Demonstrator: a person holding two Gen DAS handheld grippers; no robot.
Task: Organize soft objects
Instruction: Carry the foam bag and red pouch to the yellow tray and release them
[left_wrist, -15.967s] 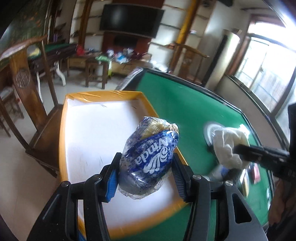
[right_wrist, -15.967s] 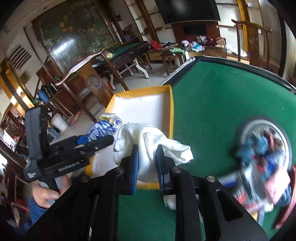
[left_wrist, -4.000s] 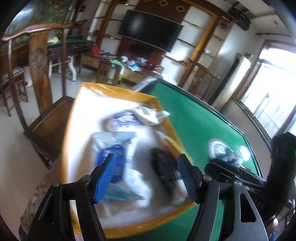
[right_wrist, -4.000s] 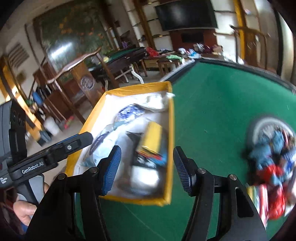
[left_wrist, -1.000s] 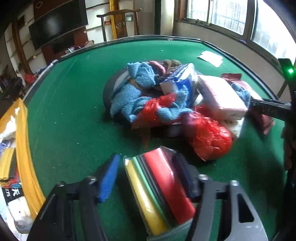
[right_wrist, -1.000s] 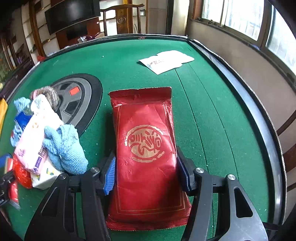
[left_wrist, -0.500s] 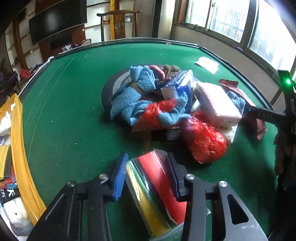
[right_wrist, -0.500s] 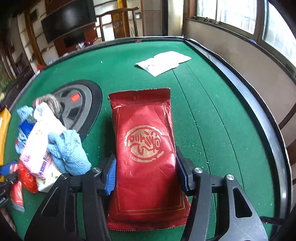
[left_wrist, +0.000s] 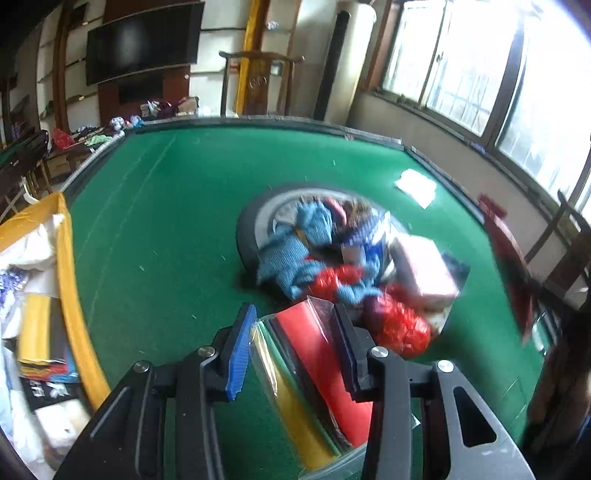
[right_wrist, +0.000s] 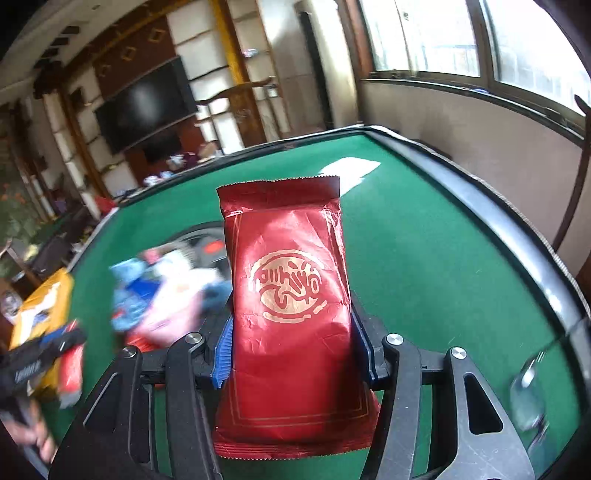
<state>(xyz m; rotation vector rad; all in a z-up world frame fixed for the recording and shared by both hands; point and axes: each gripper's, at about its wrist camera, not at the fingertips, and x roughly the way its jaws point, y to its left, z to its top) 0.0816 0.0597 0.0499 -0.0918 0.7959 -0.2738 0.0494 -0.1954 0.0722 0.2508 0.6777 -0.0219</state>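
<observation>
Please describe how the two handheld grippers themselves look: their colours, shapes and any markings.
Both grippers, left gripper and right gripper, are alike: black angular metal linkage arms with cut-out openings, joined by round silver screw heads. Each finger ends in a blue ribbed pad. In the right wrist view, the left gripper's black body carries white lettering, too blurred to read.

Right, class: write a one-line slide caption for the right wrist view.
Right gripper holds a red foil packet lifted above the green table, jaws clamped on its sides.
</observation>
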